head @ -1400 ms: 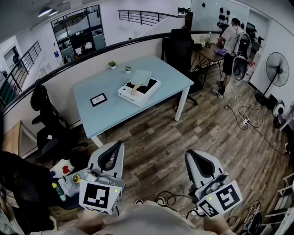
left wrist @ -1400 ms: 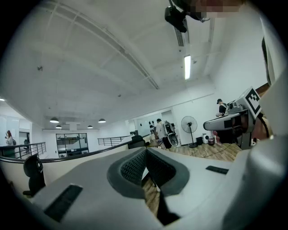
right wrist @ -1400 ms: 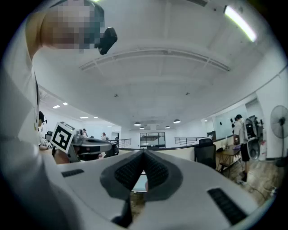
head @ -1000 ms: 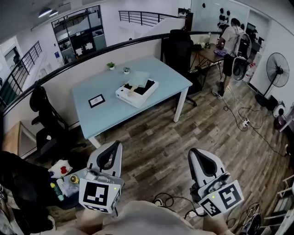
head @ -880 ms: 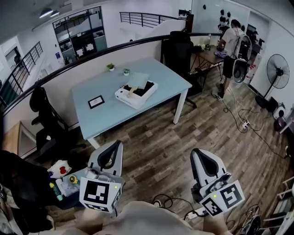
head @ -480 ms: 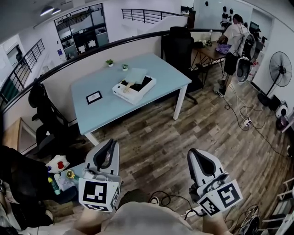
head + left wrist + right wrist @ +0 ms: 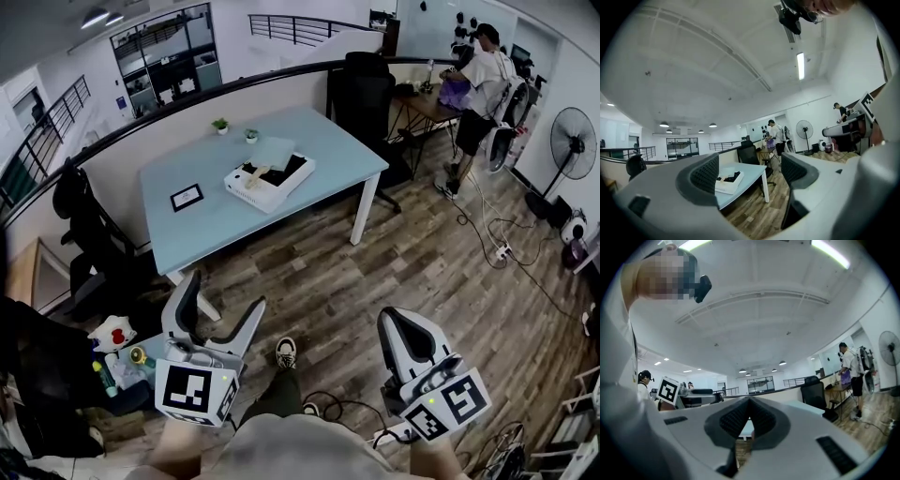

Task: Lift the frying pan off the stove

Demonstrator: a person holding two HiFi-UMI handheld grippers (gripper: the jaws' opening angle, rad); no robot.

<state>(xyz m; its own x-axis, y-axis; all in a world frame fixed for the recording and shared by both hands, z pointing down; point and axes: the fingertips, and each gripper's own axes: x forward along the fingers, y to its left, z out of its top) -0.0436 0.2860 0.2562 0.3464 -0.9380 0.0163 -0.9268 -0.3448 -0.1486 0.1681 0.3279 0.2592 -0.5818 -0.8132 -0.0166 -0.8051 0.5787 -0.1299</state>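
Far ahead on a light blue table (image 7: 319, 150) stands the white stove (image 7: 269, 180) with a dark top. A pale frying pan (image 7: 270, 153) with a wooden handle rests on it; it is too small for detail. Both grippers hang in the air over the wooden floor, well short of the table. My left gripper (image 7: 225, 302) has just been opening and is open, with nothing between its jaws. In the left gripper view the stove (image 7: 727, 182) shows through the gap of the left gripper (image 7: 750, 173). My right gripper (image 7: 394, 321) is shut and empty, as the right gripper (image 7: 749, 417) also shows.
Black office chairs (image 7: 366, 94) stand behind and left of the table. Two small plants (image 7: 220, 125) and a framed card (image 7: 186, 197) are on it. A person (image 7: 478, 75) stands at a desk at the back right, by a fan (image 7: 570, 141). Cables (image 7: 497, 248) cross the floor; a bin of items (image 7: 117, 347) sits at the left.
The left gripper's jaws have swung apart from shut to wide open. Both grippers sank slightly, and a shoe has come into view on the floor between them.
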